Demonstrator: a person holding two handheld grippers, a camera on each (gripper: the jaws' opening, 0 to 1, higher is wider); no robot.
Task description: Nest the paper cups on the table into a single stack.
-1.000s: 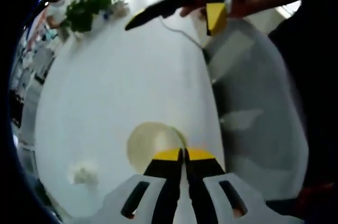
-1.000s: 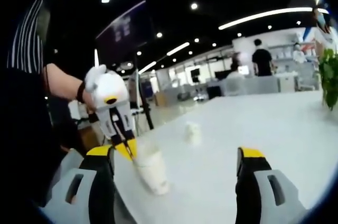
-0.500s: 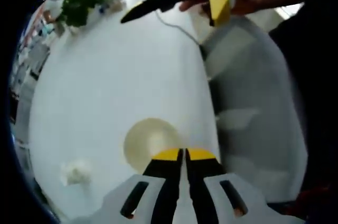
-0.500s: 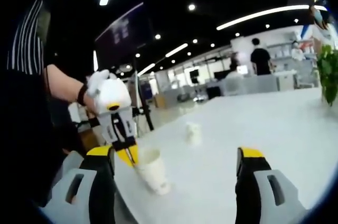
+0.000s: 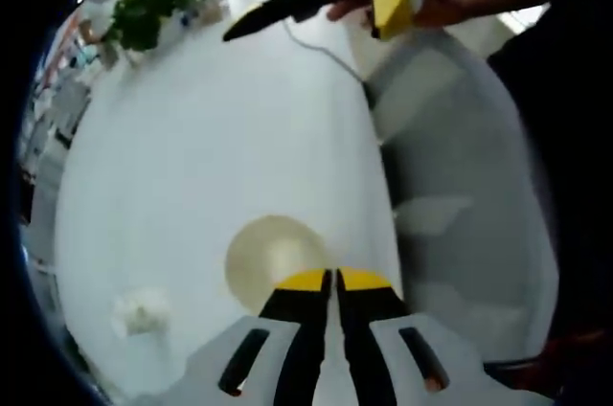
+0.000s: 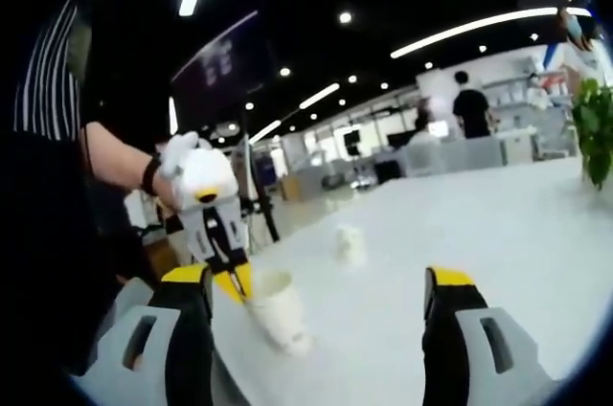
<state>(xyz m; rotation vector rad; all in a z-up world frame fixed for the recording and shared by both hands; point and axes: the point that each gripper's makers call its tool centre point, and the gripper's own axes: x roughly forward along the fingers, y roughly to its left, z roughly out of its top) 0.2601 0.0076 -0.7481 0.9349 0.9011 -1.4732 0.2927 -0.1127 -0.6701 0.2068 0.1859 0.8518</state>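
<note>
L gripper (image 5: 334, 280) is pinching the rim of a paper cup (image 5: 273, 259), jaws pressed nearly together on the near wall. In the right gripper view the same L gripper (image 6: 233, 283) comes down from a hand (image 6: 177, 152) onto that cup (image 6: 277, 310), which stands upright on the white table (image 5: 230, 138), close to the near edge. R gripper (image 6: 316, 291) has jaws spread wide, holding nothing; in the left gripper view it hovers (image 5: 383, 13) above the table's far end.

Second cup (image 6: 350, 241) sits further out on the table, well apart from the held one; in the left gripper view it's a small pale blur (image 5: 139, 312) off to the side. Can't tell if it's upright or tipped.

Step in hand, as I read it: first cup gripped, not yet carried. Next move prob calls for lifting it clear and bringing it over the other cup, mouth-to-base lined up, or R gripper fetching the far cup to it.

Room: tabletop is bare between the two cups, so an easy path. Table edge (image 5: 388, 186) runs just beside the held cup, w/ a drop past it; keep moves inboard. Plant (image 5: 144, 13) at the far end, well away.
</note>
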